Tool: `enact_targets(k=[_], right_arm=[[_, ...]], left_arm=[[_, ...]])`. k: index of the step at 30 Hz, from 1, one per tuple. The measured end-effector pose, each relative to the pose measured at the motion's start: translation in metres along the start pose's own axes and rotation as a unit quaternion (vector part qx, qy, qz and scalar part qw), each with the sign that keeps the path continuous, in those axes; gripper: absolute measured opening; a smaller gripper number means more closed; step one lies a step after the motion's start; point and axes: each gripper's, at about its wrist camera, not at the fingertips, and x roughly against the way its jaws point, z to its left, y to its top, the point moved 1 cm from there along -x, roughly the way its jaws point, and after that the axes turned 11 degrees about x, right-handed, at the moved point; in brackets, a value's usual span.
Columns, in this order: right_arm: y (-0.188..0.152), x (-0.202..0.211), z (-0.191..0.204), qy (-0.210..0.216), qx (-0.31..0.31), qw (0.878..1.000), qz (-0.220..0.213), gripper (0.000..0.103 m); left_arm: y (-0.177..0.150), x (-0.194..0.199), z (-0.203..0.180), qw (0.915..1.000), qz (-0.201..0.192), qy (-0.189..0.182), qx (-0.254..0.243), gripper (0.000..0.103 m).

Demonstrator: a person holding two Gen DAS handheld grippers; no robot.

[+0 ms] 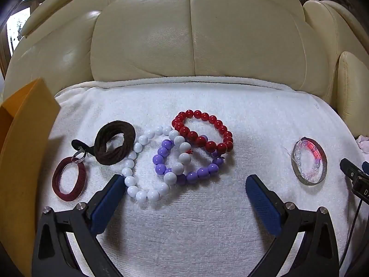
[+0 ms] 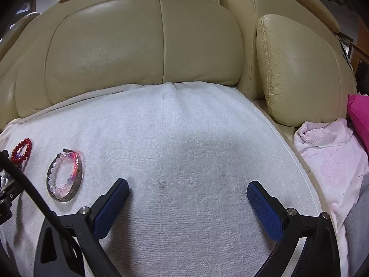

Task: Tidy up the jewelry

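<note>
Cream leather sofa cushions [image 1: 184,34] are backing a white towel [image 1: 184,219] that is covering the seat, probably so the small pieces are lying flat on a soft, plain ground where they are easy to see and unlikely to roll.

Jewelry is sitting in a loose row across the towel in the left wrist view. A maroon hair tie [image 1: 69,180] and a dark brown hair tie [image 1: 114,144] are lying at the left, with a small silver ring [image 1: 78,157] between them. A white bead bracelet [image 1: 138,166], a purple bead bracelet [image 1: 184,164] and a red bead bracelet [image 1: 205,131] are overlapping one another in a tangle, so lifting one is likely to drag its neighbours. Well apart at the right, a silver bangle [image 1: 309,161] is ringing a pale pink bead bracelet [image 2: 61,177].

An orange box [image 1: 25,150] is standing at the towel's left edge, seemingly the place for sorted pieces.

Both tools are hovering over the towel, tilted downward. The left gripper [image 1: 182,184] is gaping fully with nothing between its pads, its left pad just beside the white beads. The right gripper [image 2: 186,189] is equally wide and empty above bare towel, the bangle just to its left. A pink towel [image 2: 327,147] is bunching at the far right.
</note>
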Motion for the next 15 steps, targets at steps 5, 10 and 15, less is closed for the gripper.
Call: enact_targets(k=[5, 10, 15], right_arm=[[0.0011, -0.0001, 0.0009, -0.001, 0.002, 1.0, 0.002, 0.103], [0.0036, -0.0001, 0.0029, -0.002, 0.002, 1.0, 0.002, 0.103], [0.0032, 0.0022, 0.0, -0.009, -0.021, 1.0, 0.015, 0.103]], left_arm=[[0.0017, 0.0037, 0.0097, 1.0, -0.001, -0.004, 0.004, 0.103], [0.0018, 0.0037, 0.0082, 1.0, -0.001, -0.003, 0.002, 0.103], [0.0011, 0.0034, 0.0073, 1.0, -0.002, 0.002, 0.007, 0.103]])
